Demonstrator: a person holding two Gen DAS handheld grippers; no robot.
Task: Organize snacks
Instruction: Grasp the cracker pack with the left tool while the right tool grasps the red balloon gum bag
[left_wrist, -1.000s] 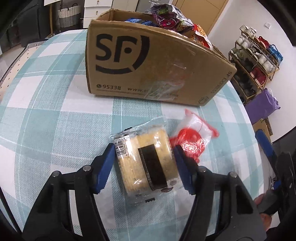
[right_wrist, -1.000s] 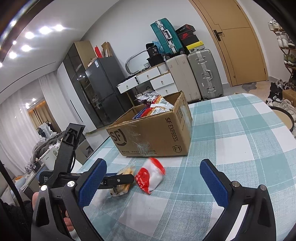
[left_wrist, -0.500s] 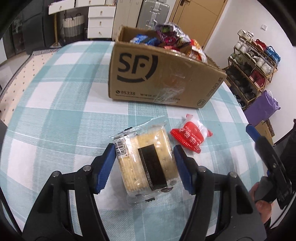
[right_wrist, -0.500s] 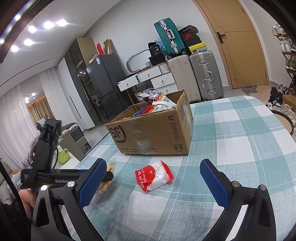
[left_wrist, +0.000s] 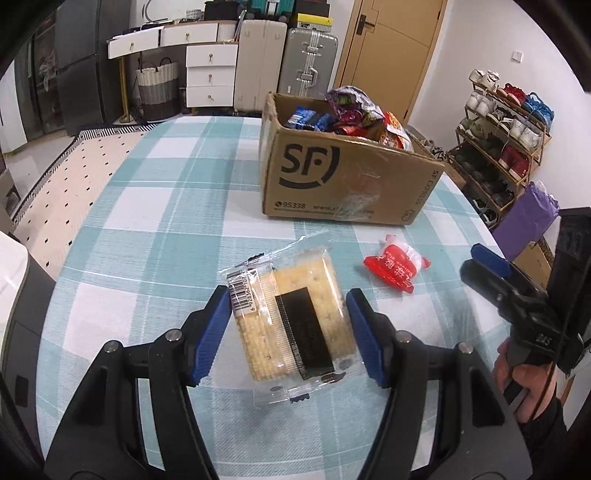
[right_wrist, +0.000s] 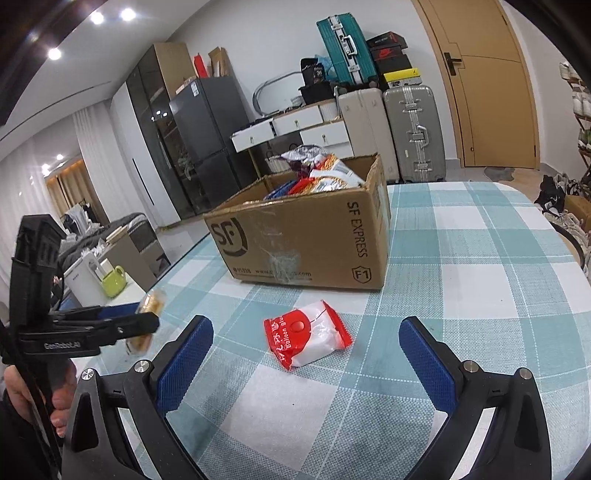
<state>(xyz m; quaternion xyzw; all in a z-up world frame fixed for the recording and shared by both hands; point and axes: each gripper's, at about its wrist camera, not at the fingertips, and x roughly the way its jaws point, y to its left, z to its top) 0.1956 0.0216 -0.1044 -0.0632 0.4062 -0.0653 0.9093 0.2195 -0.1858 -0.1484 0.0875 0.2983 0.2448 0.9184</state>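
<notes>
Left claw (left_wrist: 286, 334): I hold it clamped on the cracker pack (left_wrist: 291, 321), long axis along the fingers.
Box (left_wrist: 343, 177): upper centre, beyond the pack.
Right claw (right_wrist: 304, 360): spread wide, nearer the red packet (right_wrist: 306, 338) on the table (right_wrist: 461, 295).

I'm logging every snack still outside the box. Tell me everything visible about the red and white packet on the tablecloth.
The red and white packet is a small, puffy pouch of glossy plastic film, red at one end with white print and a round red emblem, white at the other. It looks sealed. It lies flat on the teal checked tablecloth, in front of the SF cardboard box and apart from it. Nothing grips it; the open right gripper hangs just short of it.
</notes>
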